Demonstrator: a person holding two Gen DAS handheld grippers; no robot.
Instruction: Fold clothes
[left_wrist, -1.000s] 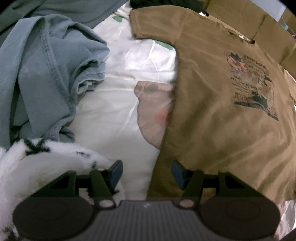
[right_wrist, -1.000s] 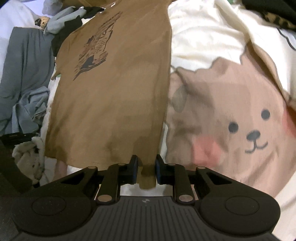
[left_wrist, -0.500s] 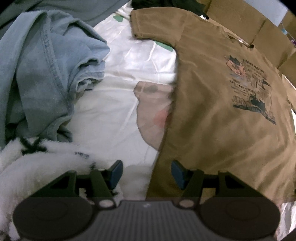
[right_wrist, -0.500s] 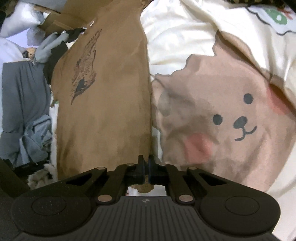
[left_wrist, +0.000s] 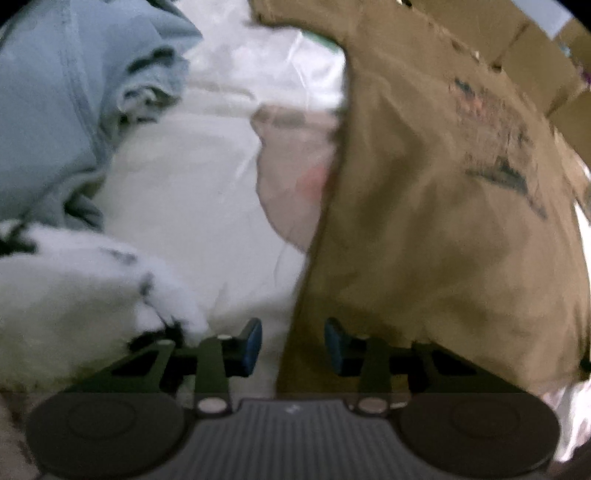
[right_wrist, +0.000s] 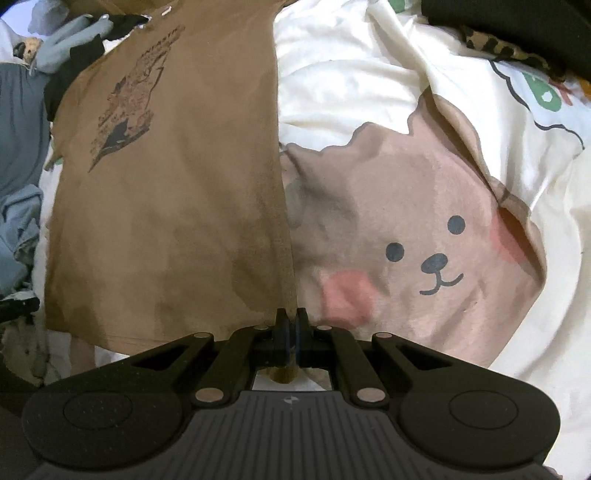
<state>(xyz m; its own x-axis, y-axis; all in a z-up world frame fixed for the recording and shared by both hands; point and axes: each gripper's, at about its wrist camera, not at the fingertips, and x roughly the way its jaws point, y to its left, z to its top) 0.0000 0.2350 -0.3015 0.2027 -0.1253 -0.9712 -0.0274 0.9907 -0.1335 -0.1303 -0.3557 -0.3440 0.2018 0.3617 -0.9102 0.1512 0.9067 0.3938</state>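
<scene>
Here the right gripper (right_wrist: 290, 334) is pinching the hem corner of the brown T-shirt (right_wrist: 177, 206), its jaws pressed together with a tuft of the cloth poking out behind them. The left gripper (left_wrist: 293, 345) is standing part-spread over the shirt's other bottom corner; its jaws have just been closing, and the shirt's side edge is lying between them, though the blue pads (left_wrist: 251, 345) are not yet pressing on it. That view is blurred, so finer contact cannot be told.

The T-shirt is lying flat and print-side up on the bedsheet (right_wrist: 369, 92), stretching away from both grippers toward the far edge of the bed, its side edge running along the printed bear (right_wrist: 424, 240). A crumpled blue garment (left_wrist: 66, 110) and a white fluffy thing (left_wrist: 74, 295) are sitting just beside the shirt on the left gripper's side, apart from it. Cardboard boxes (left_wrist: 535, 48) are showing beyond the bed's far edge.

The shirt looks light, thin and limp; it will likely drape and sag between the two holds and not keep any shape by itself. Taking it at both hem corners seems right. The likely slip is catching only one layer, or the sheet with it.
</scene>
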